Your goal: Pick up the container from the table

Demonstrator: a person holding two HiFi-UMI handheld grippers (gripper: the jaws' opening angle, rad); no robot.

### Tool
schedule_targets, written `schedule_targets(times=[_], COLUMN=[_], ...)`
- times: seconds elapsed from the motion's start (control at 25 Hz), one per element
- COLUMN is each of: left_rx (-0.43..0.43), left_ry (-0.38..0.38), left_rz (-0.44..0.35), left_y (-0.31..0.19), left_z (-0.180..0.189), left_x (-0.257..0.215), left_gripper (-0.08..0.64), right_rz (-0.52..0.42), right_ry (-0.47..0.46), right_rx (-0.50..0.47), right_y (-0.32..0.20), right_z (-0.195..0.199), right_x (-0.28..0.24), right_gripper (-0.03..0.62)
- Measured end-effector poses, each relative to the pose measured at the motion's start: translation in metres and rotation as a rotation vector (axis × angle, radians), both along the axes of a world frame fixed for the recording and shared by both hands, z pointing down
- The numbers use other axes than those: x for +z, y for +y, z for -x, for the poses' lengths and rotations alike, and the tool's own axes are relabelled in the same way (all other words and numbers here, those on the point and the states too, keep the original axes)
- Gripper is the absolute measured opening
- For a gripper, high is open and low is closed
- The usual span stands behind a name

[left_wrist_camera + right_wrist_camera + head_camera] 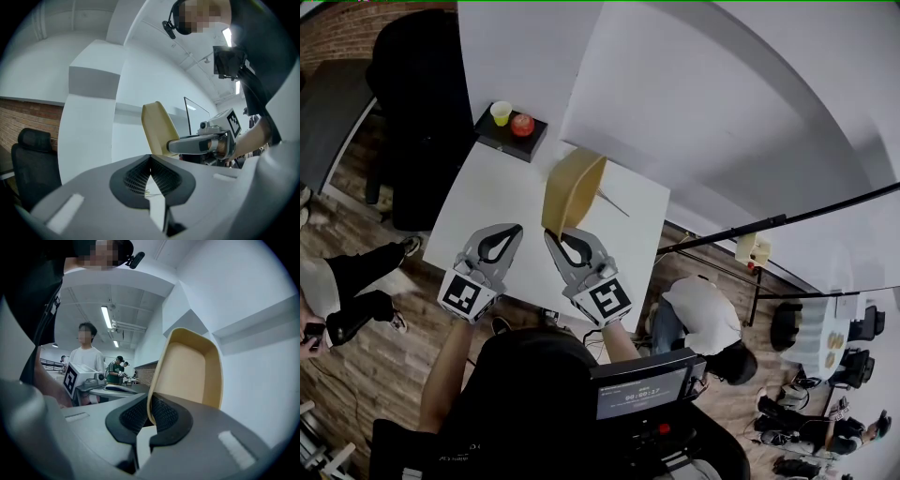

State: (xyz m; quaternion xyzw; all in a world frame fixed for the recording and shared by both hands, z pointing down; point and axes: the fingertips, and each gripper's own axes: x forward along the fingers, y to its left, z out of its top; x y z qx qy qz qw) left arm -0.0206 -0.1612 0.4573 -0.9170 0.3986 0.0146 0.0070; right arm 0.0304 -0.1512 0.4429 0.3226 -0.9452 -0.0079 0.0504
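Note:
A tan, shallow container (572, 190) hangs tilted on edge above the white table (502, 202), lifted off its top. My right gripper (555, 236) is shut on the container's near rim. In the right gripper view that rim runs between the two dark pads, and the container (190, 369) rises up and to the right. My left gripper (508, 231) hovers just left of it, shut with nothing between its jaws. The left gripper view shows the container (158, 129) edge-on, with my right gripper (171, 146) clamped on it.
A black tray (512, 136) at the table's far end carries a yellow cup (501, 112) and a red fruit (522, 124). A black chair (417, 103) stands left of the table. A white partition (694, 103) rises right behind. People stand off to both sides.

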Motion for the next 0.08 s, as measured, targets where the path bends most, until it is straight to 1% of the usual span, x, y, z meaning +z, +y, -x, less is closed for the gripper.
schedule_targets(times=[0.08], left_rx=[0.002], left_ry=[0.001], left_rz=[-0.005], left_y=[0.0009], left_z=[0.0021], left_x=[-0.001], left_gripper=[-0.002], right_rz=[0.002], right_ry=[0.005], right_rx=[-0.001], right_y=[0.0007], right_z=[0.0028], right_x=[0.0003], right_gripper=[0.023])
